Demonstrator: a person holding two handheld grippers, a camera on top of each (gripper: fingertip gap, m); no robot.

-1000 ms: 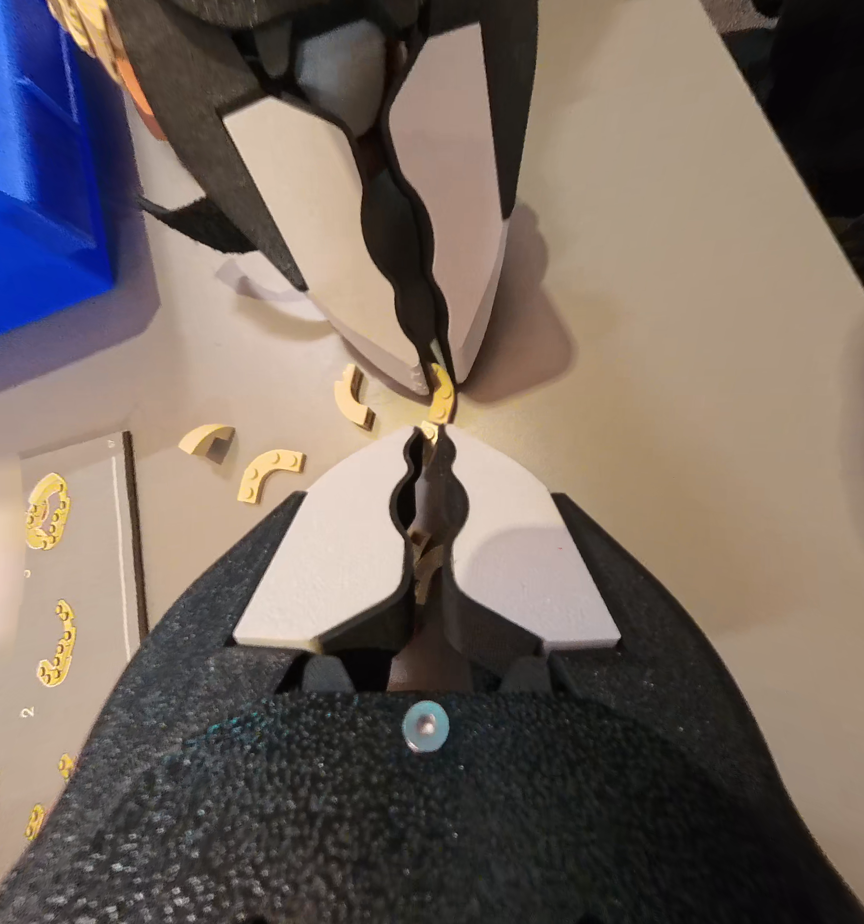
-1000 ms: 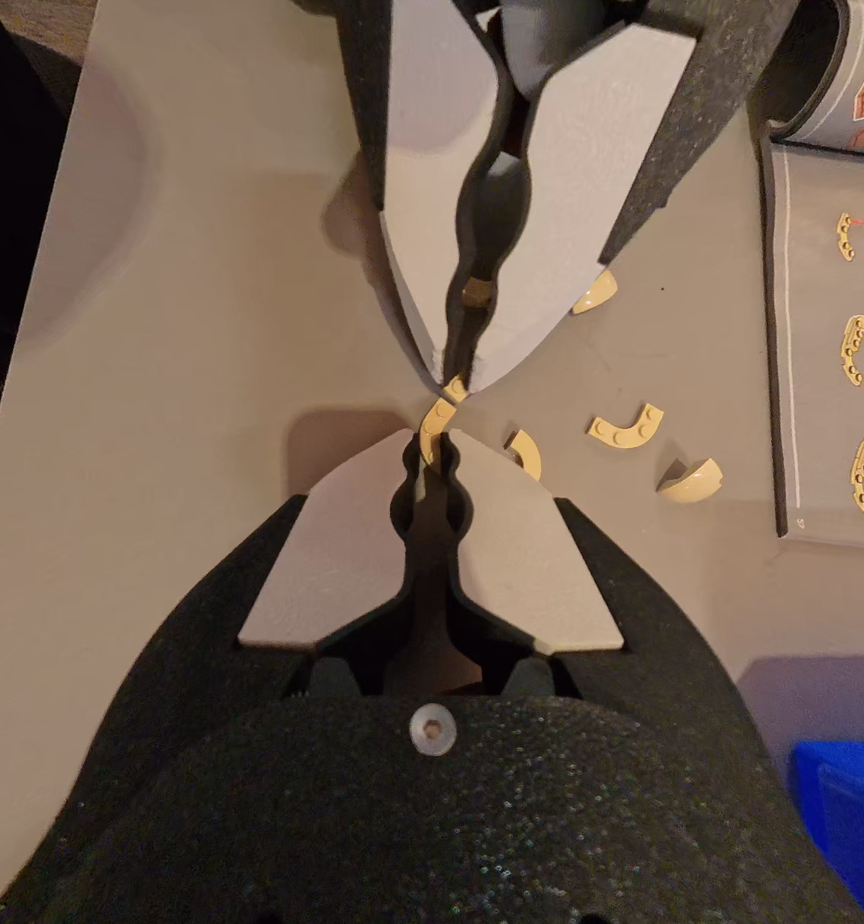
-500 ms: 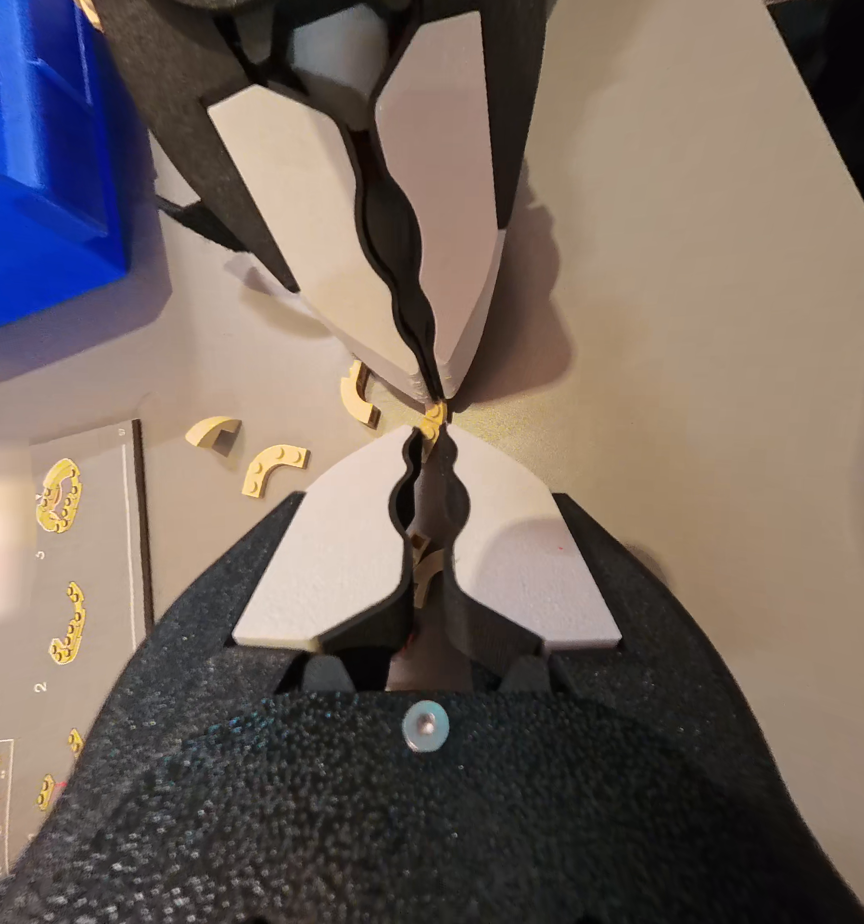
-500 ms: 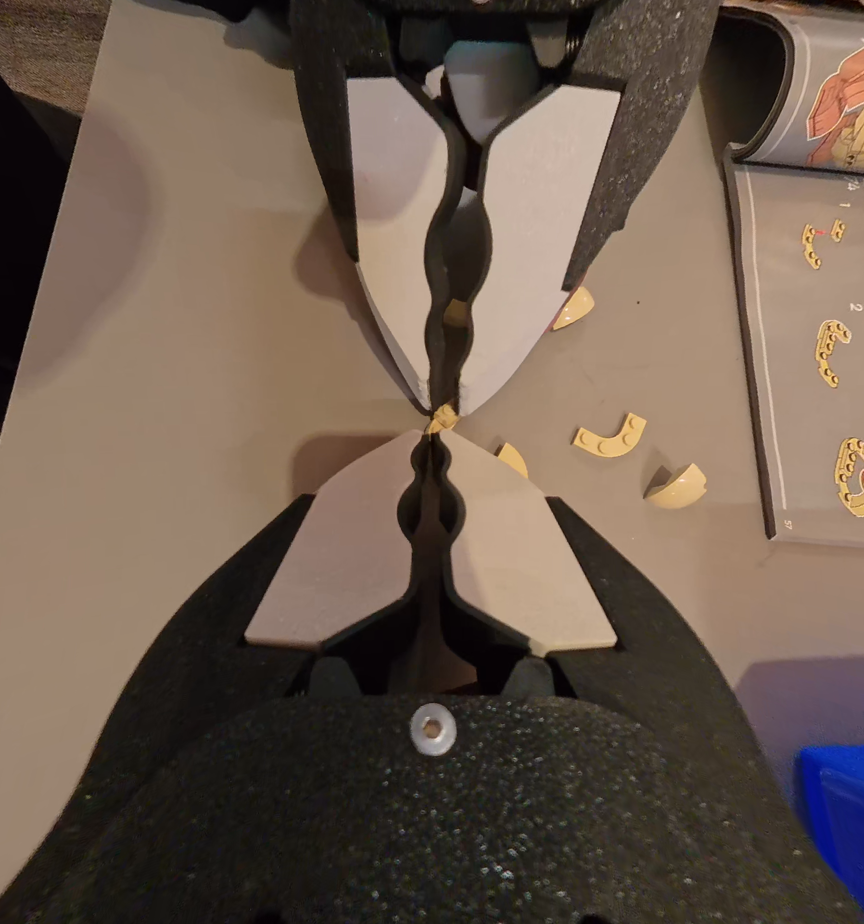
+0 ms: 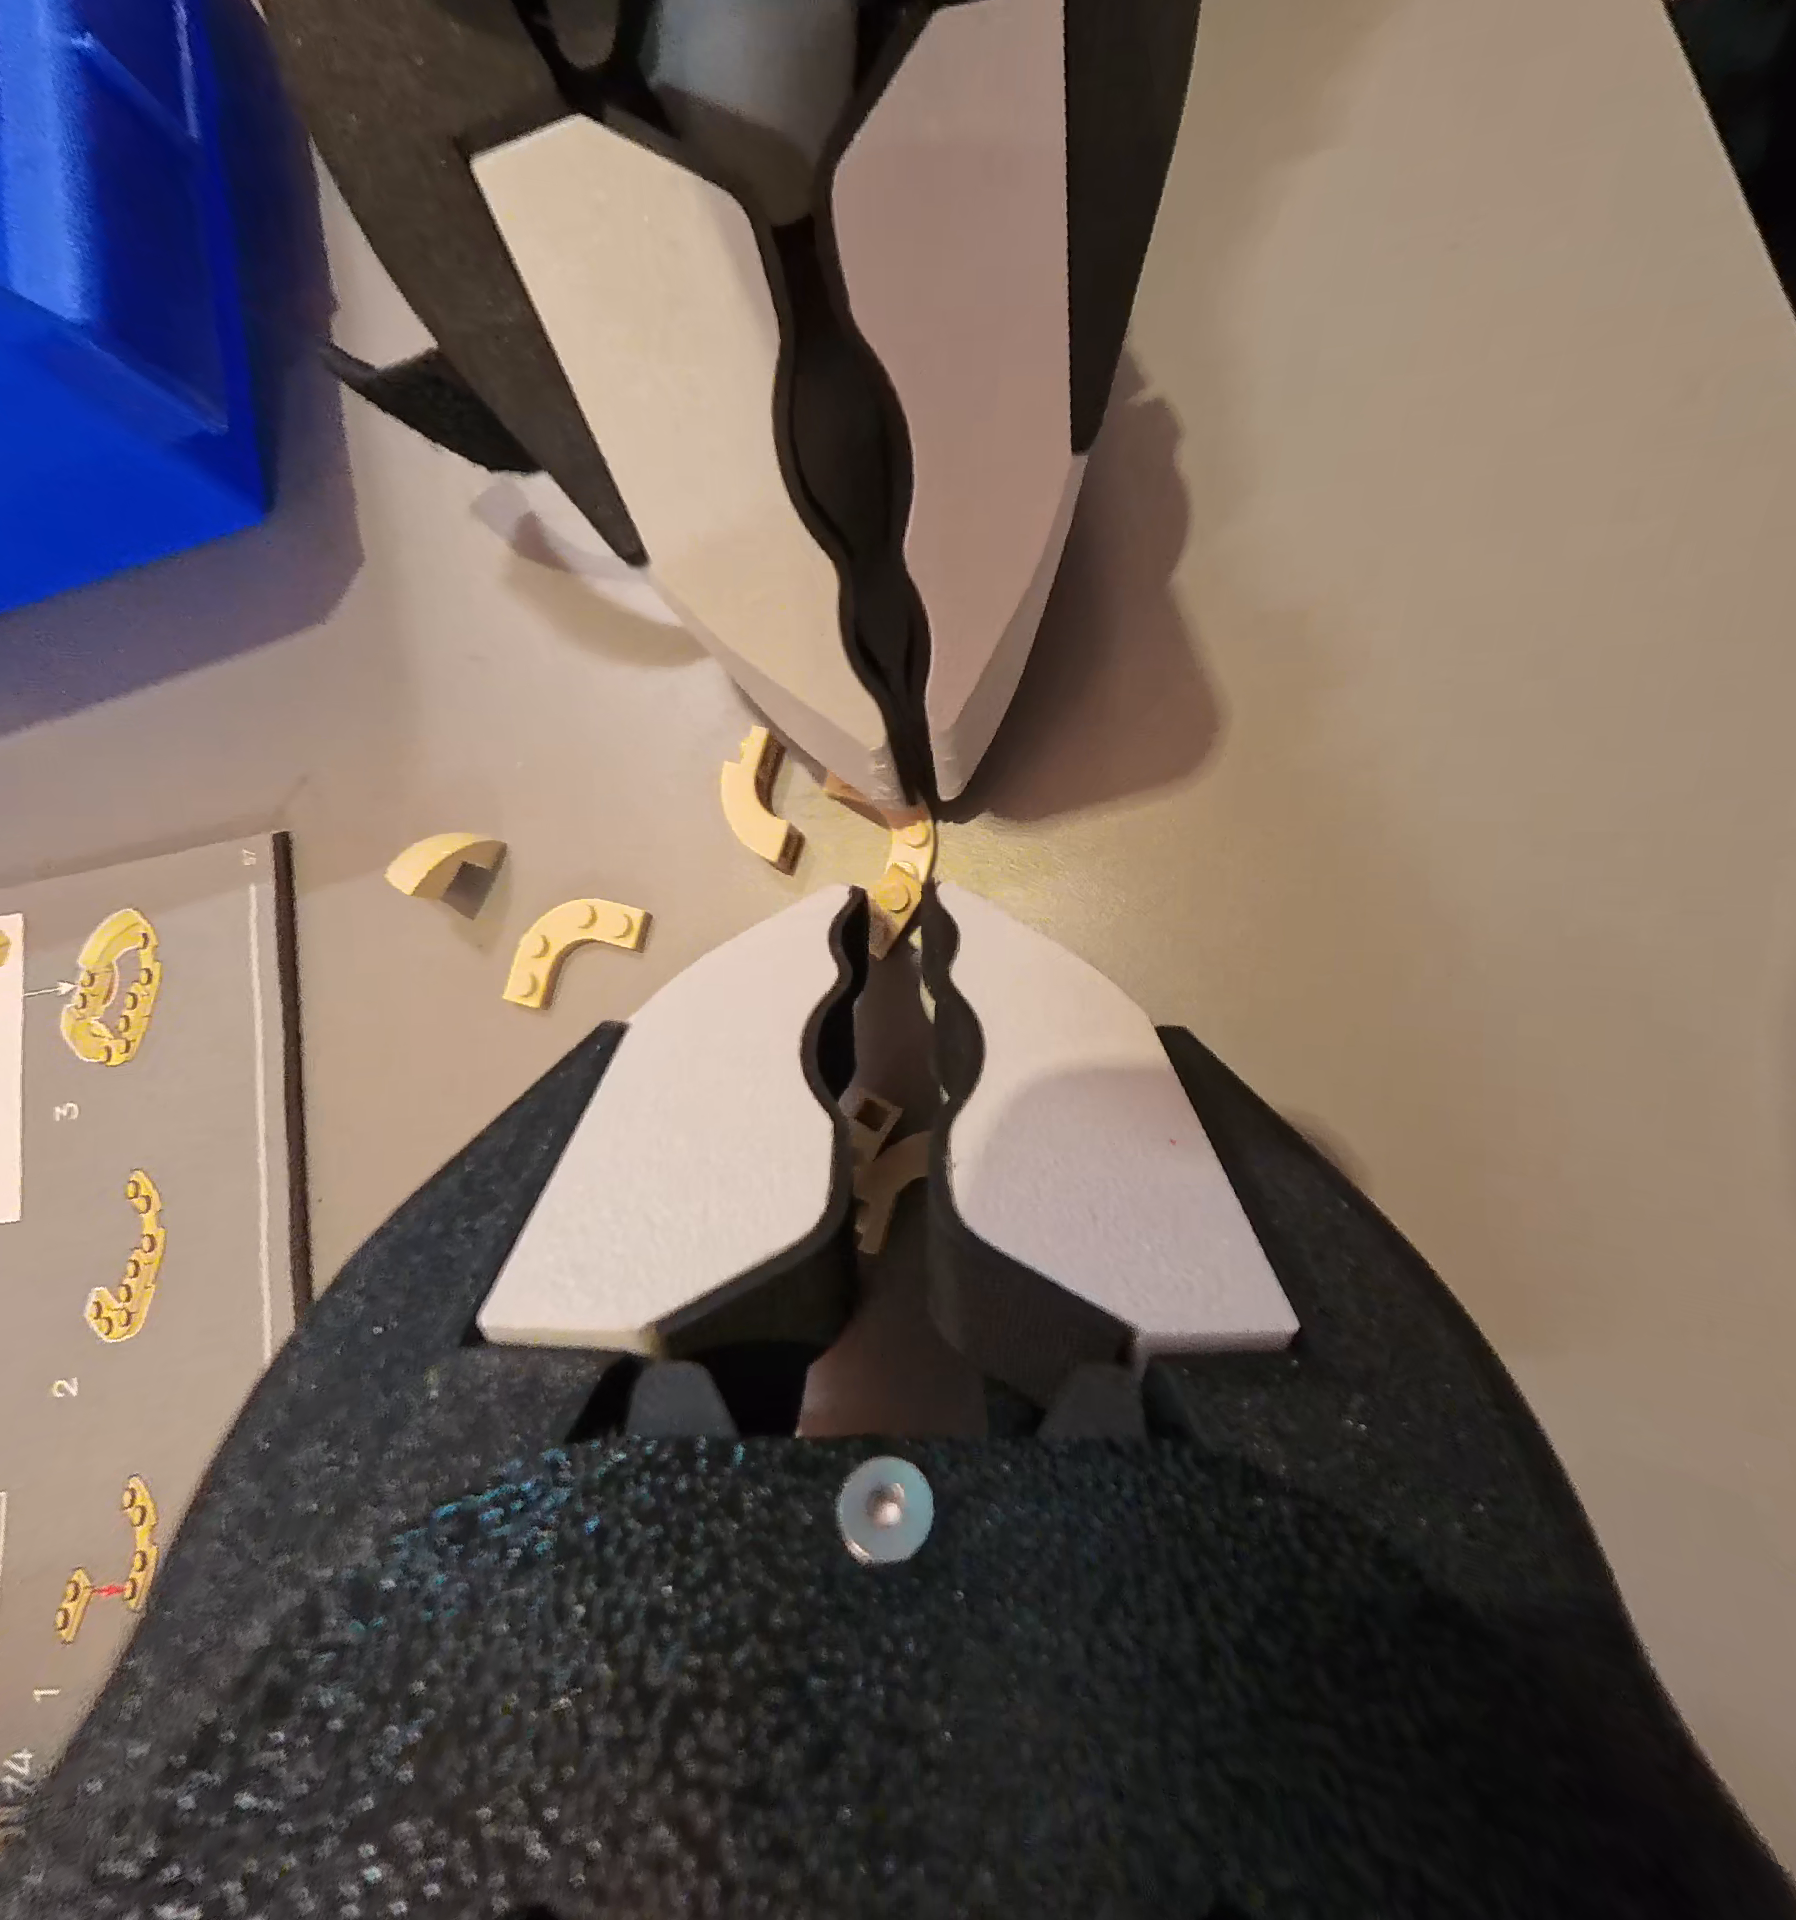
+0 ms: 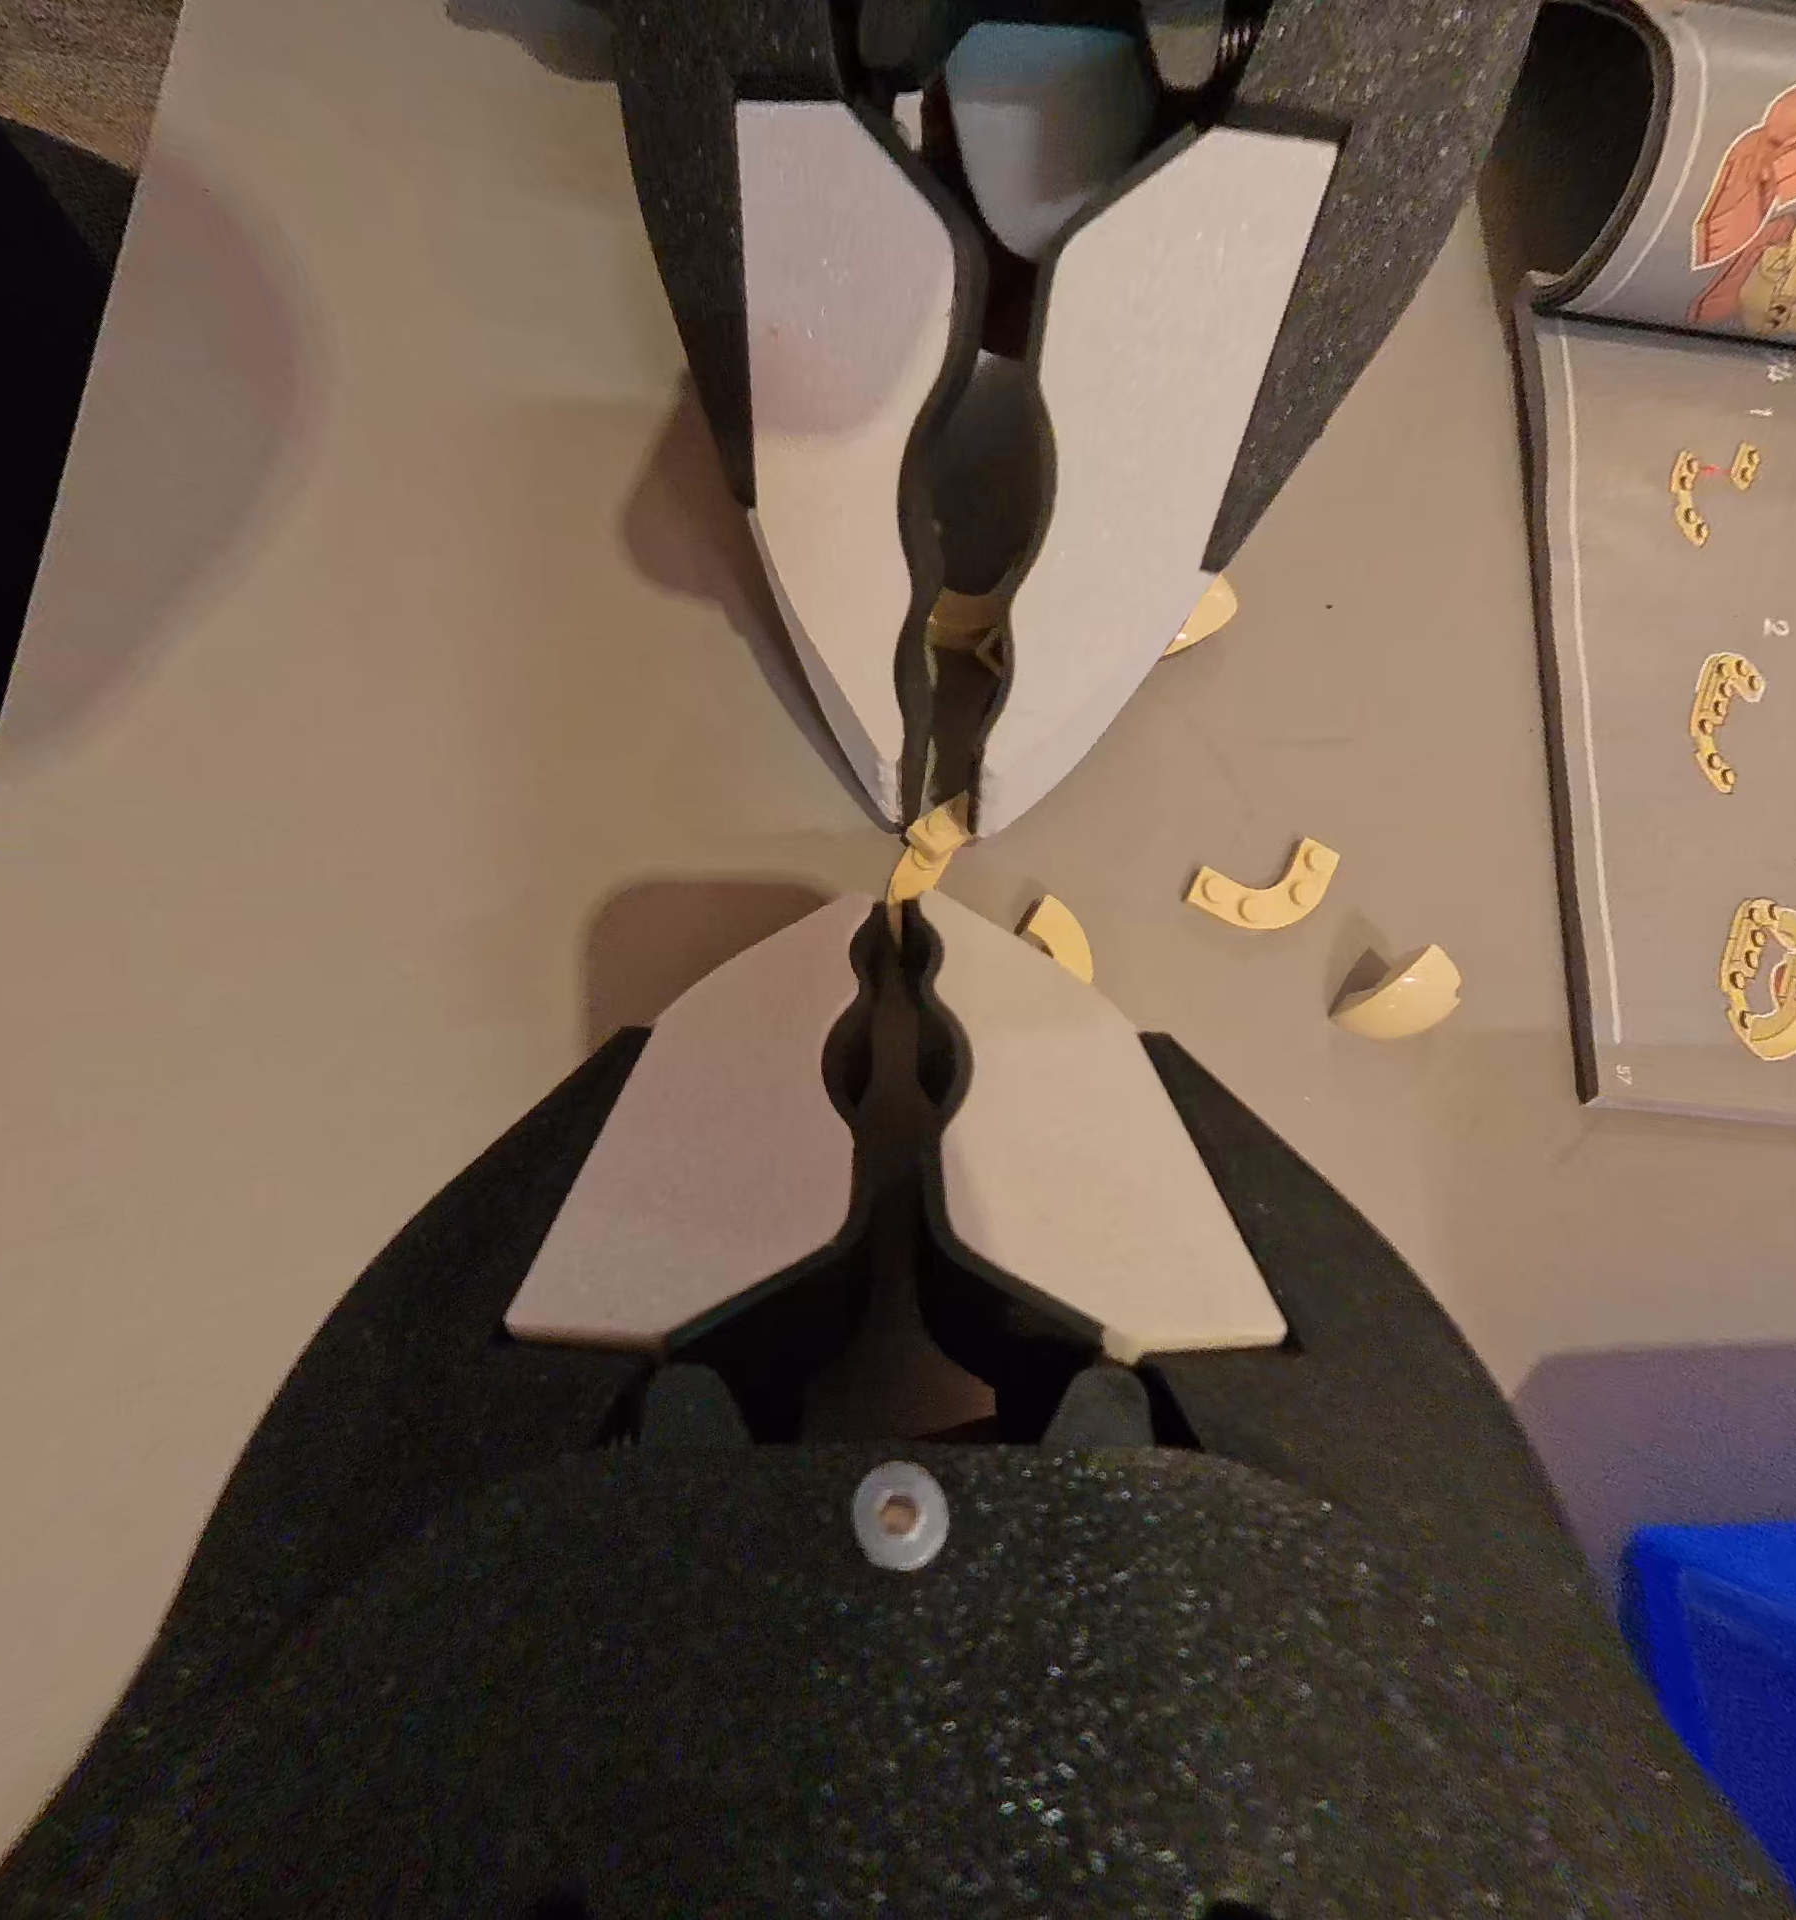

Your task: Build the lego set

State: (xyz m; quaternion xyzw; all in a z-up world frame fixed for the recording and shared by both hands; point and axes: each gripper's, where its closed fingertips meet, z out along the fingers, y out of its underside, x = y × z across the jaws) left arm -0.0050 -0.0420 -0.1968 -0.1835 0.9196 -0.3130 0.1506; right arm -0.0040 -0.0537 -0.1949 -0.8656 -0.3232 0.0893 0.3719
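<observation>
Left wrist view shows the left gripper [image 5: 899,920] with its two fingers squeezing one end of a small tan curved brick [image 5: 904,868] that has round bumps on it. Straight ahead, tip to tip with it, the right gripper [image 5: 915,800] pinches the other end of the same brick, so the brick hangs between the two grippers above the table [image 5: 1393,623]. Right wrist view shows the same thing from the other side: the right gripper [image 6: 899,914] has its fingers nearly together on the thin edge of the brick [image 6: 925,857]. Off to the left of the left fingers lie three more tan pieces: a curved strip [image 5: 759,816], a flat bumpy curve [image 5: 572,951] and a rounded chunk [image 5: 447,868]. Past them lies a picture booklet [image 5: 115,1143], and a blue bin [image 5: 73,312] sits farther away.
</observation>
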